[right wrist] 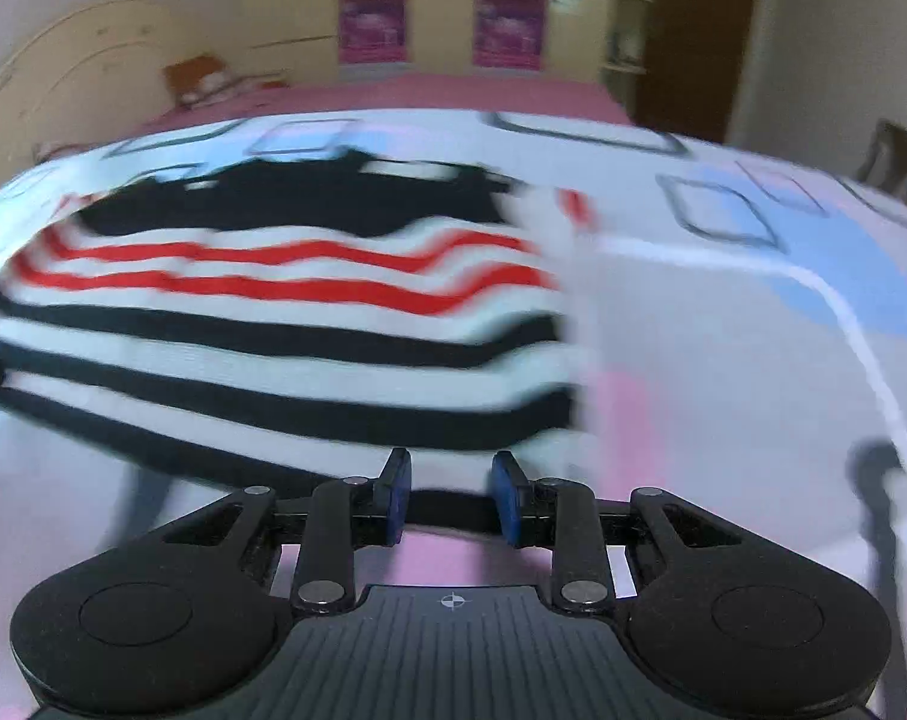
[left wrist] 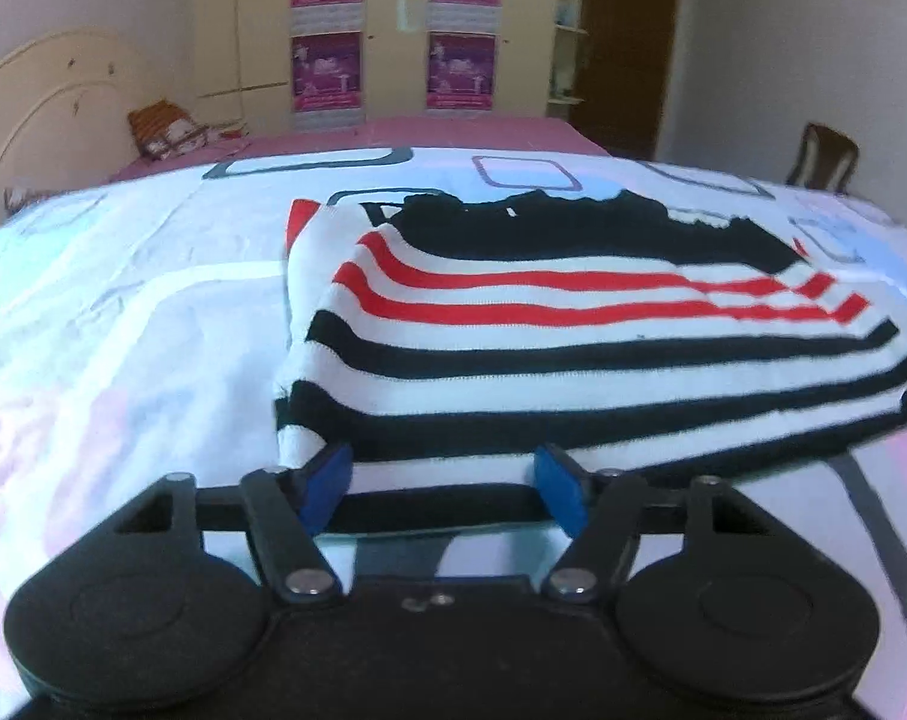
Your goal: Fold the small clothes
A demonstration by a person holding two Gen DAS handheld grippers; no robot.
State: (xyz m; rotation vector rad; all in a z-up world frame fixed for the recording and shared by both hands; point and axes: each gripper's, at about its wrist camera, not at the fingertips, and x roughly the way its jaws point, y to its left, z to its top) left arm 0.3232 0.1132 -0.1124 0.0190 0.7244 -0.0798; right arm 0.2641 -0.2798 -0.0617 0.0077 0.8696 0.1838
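Note:
A small striped garment [left wrist: 573, 348], white with red and black stripes and a black top part, lies folded flat on the bed sheet [left wrist: 123, 330]. My left gripper [left wrist: 444, 483] is open, its blue pads just at the garment's near edge, left part. In the right wrist view the same garment [right wrist: 285, 324] appears blurred at the left and centre. My right gripper [right wrist: 450, 495] is open with a narrower gap, just short of the garment's near edge, near its right corner. Neither gripper holds cloth.
The sheet is white with pastel patches and grey square outlines, over a pink bedspread [left wrist: 441, 132]. A headboard [left wrist: 39, 108] and pillow [left wrist: 165, 129] are at the far left. A wardrobe with posters [left wrist: 393, 30] stands behind. A wooden chair [left wrist: 825, 159] is at the right.

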